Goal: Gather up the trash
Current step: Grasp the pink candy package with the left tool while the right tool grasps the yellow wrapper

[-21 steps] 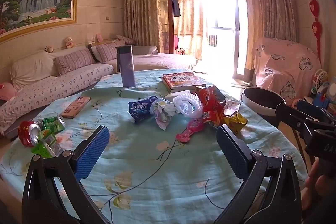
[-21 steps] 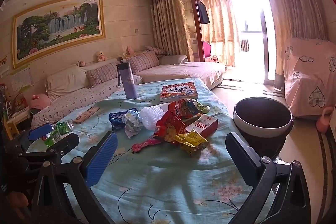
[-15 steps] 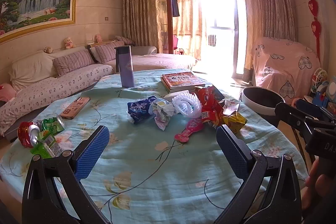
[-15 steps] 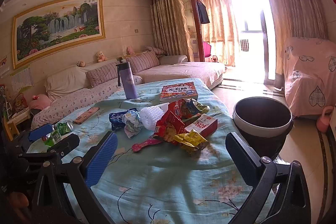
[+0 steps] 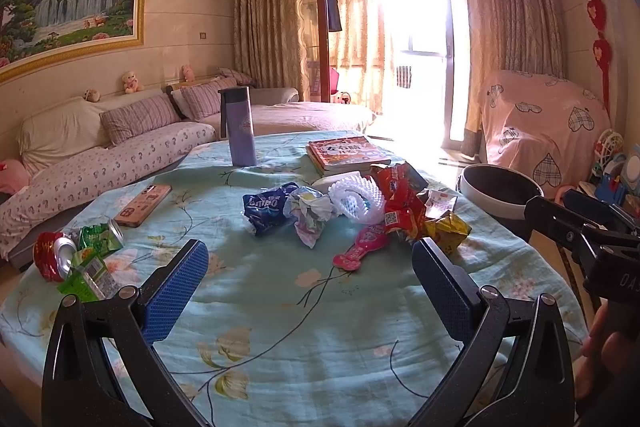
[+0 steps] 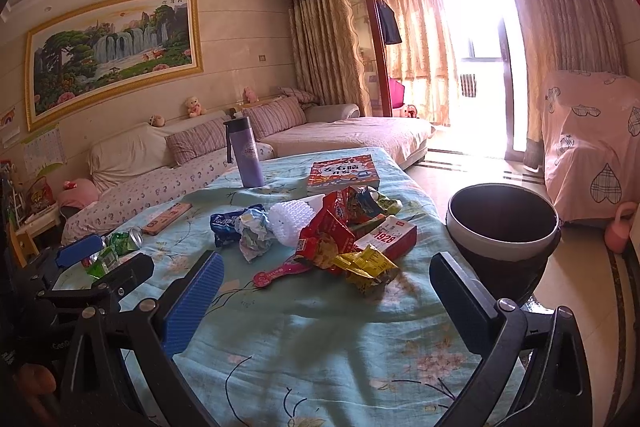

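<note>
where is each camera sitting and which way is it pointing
Left wrist: on the left hand-held gripper, facing across the table toward the window; own open fingers show, right hand-held gripper at right edge.
Right wrist: on the right hand-held gripper, nearer the bin; left one at left.
Shared: wrappers, bottle, book.

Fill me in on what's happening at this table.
A person holds two grippers over a table to collect trash, and nothing is picked up yet. The left gripper and right gripper are both open and empty. Snack wrappers and crushed cans lie on the cloth. The trash bin beside the table looks empty.
</note>
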{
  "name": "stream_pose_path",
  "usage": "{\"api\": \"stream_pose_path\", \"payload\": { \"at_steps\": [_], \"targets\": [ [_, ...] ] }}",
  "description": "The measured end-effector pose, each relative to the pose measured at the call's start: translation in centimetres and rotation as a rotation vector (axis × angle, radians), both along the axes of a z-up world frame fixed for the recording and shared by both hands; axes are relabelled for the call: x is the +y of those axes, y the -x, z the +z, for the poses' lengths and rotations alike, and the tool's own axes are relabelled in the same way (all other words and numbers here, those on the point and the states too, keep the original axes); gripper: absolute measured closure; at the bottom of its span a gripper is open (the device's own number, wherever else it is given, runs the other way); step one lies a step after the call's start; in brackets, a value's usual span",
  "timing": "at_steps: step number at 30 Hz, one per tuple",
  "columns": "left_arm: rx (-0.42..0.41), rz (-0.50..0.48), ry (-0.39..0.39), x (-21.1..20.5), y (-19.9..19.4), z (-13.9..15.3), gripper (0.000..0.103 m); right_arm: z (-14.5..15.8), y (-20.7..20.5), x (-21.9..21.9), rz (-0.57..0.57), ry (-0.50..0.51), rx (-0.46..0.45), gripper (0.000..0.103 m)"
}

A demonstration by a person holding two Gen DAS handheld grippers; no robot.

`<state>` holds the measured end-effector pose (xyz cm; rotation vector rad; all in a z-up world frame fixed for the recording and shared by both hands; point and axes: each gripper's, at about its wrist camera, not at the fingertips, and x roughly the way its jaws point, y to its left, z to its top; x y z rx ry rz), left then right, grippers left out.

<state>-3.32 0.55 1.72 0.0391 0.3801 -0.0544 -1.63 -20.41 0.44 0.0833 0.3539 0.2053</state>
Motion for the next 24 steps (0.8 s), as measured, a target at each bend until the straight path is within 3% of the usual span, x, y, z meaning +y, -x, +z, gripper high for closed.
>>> {"api": "stream_pose_path", "payload": {
  "at_steps": [14, 20, 24],
  "targets": [
    [0.027, -0.007, -0.009, 0.1, -0.3, -0.5, 0.000, -0.2, -0.6, -0.4, 0.007, -0.016, 0.033, 0.000],
    [0.060, -0.033, -0.024, -0.3, -1.6, -1.4, 0.000, -0.7, -1.7, -0.8, 0.015, -0.037, 0.091, 0.000],
    [0.091, -0.060, -0.033, -0.6, -2.9, -2.0, 0.003, -1.3, -2.9, -1.0, 0.018, -0.017, 0.079, 0.003]
  ]
}}
